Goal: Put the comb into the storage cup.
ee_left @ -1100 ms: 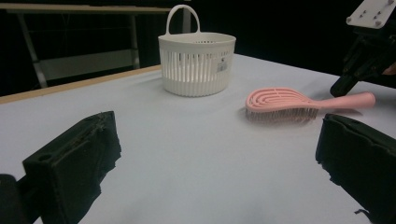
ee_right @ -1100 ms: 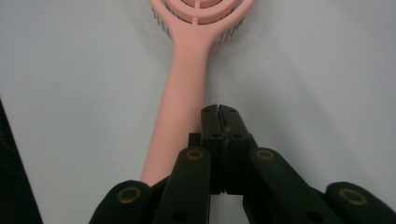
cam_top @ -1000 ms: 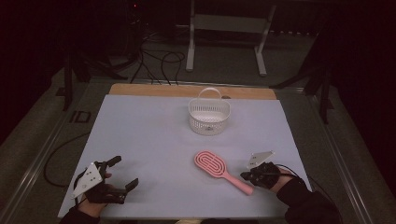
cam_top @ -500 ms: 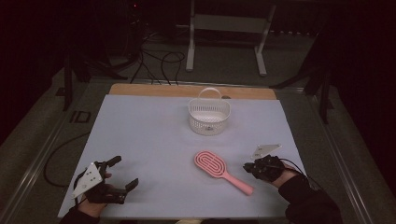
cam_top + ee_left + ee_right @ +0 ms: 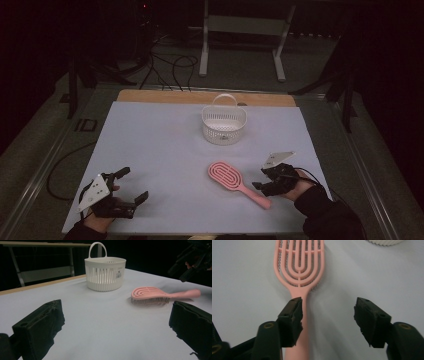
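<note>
Table (image 5: 165,150): pale sheet over a wooden top, filling the middle of the high view; a strip of bare wood shows along its far edge.

Basket (image 5: 224,125): white, slotted wall, upright hoop handle. It stands upright at centre frame in the high view, above and well apart from the brush. In the left gripper view it sits at upper centre, with a small label on its wall.

Hairbrush (image 5: 237,182): pink, vented oval head, straight handle. It lies flat on the sheet at lower centre-right of the high view, head toward the upper left, handle running to the lower right. Bristles appear to face down, though the dim light leaves this unsure.

Left gripper (image 5: 131,186): lower left of the high view, held in a hand, grey plate on top. Jaws spread wide with nothing between them, well apart from the brush.

Right gripper (image 5: 261,178): lower right of the high view, just beside the handle's end. Its jaws have just been opening and stand spread. In the right gripper view the brush handle passes beside the left jaw, with no pad pressing on it.
</note>
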Available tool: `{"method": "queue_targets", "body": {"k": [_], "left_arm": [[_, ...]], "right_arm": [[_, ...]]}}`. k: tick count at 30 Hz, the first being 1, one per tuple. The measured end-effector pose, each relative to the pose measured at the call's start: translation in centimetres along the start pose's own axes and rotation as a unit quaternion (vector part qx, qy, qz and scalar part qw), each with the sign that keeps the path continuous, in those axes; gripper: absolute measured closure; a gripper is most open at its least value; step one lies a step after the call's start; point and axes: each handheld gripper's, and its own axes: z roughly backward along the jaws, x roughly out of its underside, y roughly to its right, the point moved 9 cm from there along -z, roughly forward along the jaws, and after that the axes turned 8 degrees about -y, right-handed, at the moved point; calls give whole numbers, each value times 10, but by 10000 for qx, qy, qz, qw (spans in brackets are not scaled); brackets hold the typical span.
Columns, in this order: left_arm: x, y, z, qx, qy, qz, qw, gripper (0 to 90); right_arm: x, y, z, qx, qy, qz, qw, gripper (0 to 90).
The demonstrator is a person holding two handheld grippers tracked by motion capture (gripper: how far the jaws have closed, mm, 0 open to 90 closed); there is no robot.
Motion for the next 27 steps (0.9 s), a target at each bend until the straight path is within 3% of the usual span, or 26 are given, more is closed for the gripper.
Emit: {"method": "queue_targets", "body": {"k": [2, 3, 6, 18, 27], "left_arm": [[0, 0, 0, 0, -1, 0, 10000, 0], [0, 0, 0, 0, -1, 0, 10000, 0], [0, 0, 0, 3, -1, 1, 10000, 0], [0, 0, 0, 9, -6, 5, 10000, 0], [0, 0, 1, 6, -1, 6, 10000, 0]], "right_arm": [[-2, -4, -1, -50, -79, 18, 10000, 214], [-2, -4, -1, -50, -79, 18, 10000, 214], [-5, -11, -4, 7, -267, 42, 9996, 100], [-14, -29, -16, -70, -794, 369, 9961, 104], [-10, -32, -31, -223, -1160, 366, 9923, 137]]}}
